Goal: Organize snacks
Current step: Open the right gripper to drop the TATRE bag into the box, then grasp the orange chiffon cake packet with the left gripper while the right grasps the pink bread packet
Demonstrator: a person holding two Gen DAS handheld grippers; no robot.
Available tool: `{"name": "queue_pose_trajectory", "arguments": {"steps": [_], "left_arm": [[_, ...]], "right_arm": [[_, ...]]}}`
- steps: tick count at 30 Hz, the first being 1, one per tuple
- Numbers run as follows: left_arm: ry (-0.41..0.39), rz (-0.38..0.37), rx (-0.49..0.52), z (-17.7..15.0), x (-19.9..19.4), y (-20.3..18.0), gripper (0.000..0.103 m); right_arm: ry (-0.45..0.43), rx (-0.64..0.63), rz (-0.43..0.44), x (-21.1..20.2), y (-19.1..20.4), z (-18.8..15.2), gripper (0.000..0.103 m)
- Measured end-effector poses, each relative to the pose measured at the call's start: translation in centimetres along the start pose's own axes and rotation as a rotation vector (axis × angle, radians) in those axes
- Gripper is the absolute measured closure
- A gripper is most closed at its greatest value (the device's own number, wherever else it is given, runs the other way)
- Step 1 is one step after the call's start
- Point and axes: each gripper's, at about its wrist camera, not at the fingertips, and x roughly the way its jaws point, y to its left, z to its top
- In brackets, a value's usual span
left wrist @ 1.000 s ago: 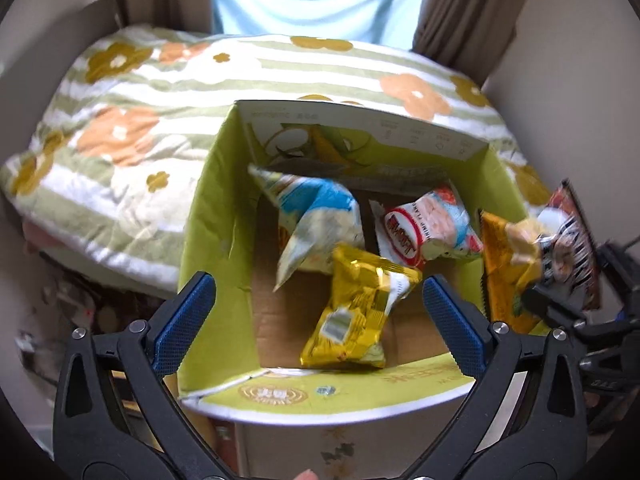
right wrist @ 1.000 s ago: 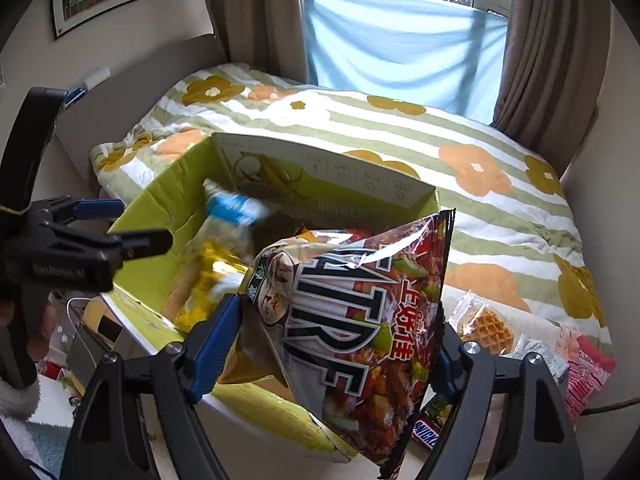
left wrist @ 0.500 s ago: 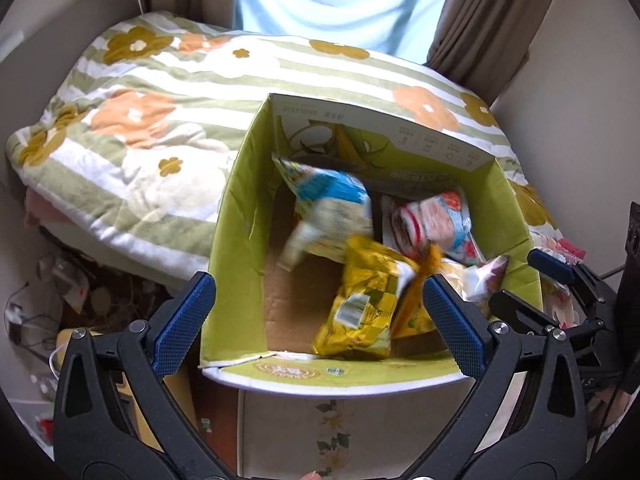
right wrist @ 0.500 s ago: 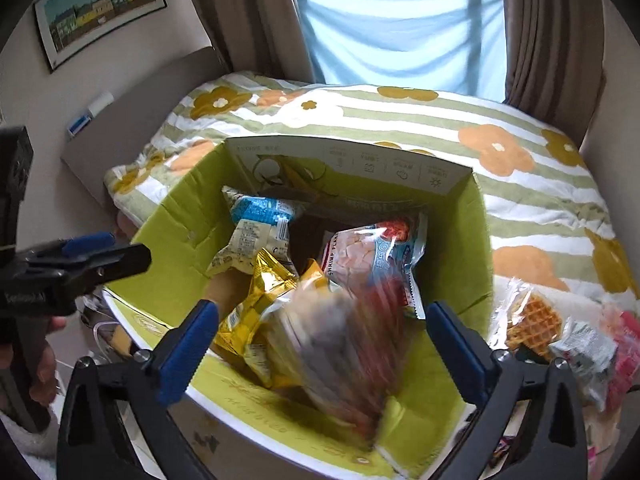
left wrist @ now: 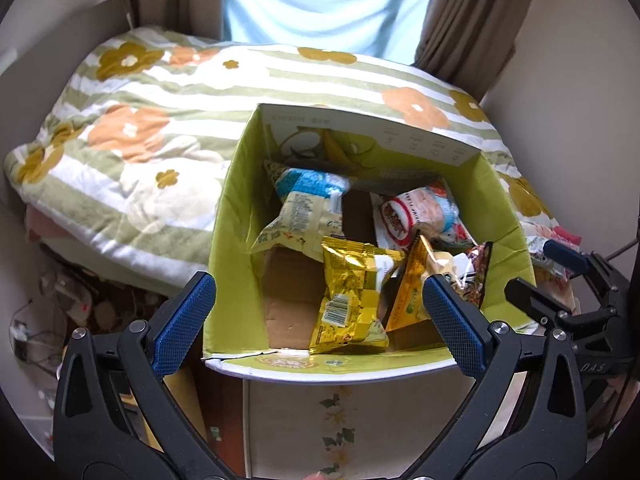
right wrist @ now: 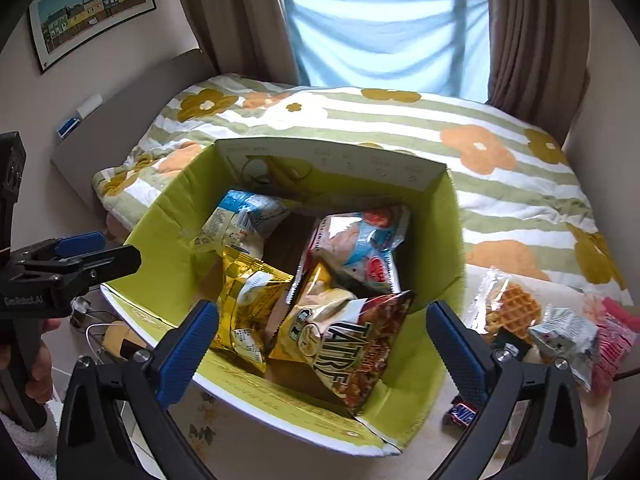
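Right wrist view: right gripper (right wrist: 322, 342) hangs over the near rim of the box, its blue-padded jaws spread wide with nothing pressed between them
Left wrist view: left gripper (left wrist: 320, 324) is likewise wide apart and empty above the box's near edge; in the right wrist view it shows at the far left, gripped by a hand (right wrist: 38, 364)
Box: green-lined open cardboard box (right wrist: 452, 240) stands in front of the flowered striped quilt (right wrist: 500, 200)
Nearest snack: dark red and cream crinkled crisp bag (right wrist: 344, 344) lies inside the box at its near right corner, free of both grippers, leaning partly against the wall
Beside it: gold foil snack packet (right wrist: 244, 304) rests to the left, touching the crisp bag
Further in: blue and yellow snack pouch (right wrist: 240, 220) and white, red and blue prawn-cracker bag (right wrist: 360, 240) sit toward the back wall
Still outside: clear-wrapped waffle pack (right wrist: 508, 308), silver wrapper (right wrist: 568, 332), pink packet (right wrist: 612, 336) and small chocolate bar (right wrist: 460, 412) lie right of the box
Step in hand: by my judgement, a drop into the box is done and the right gripper is free
Next move: likely swing right to the loose pile, set the open jaws either side of one pack, close gently so the waffle is not crushed
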Motion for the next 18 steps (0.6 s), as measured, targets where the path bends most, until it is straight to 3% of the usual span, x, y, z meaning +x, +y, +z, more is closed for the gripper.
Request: {"name": "queue_pose_trajectory", "arguments": {"steps": [10,18], "left_arm": [[-0.023,-0.067,0.068,-0.6,-1.8,-4.1,0.0],[-0.039,-0.089,0.146,-3.7,-3.6,-11.9,0.0]], "right_arm": [[-0.067,0.036,-0.106,-5.1,-2.0,-0.5,0.0],[-0.088,0.11,-0.127,-10.4,-8.7,-3.4,0.0]]}}
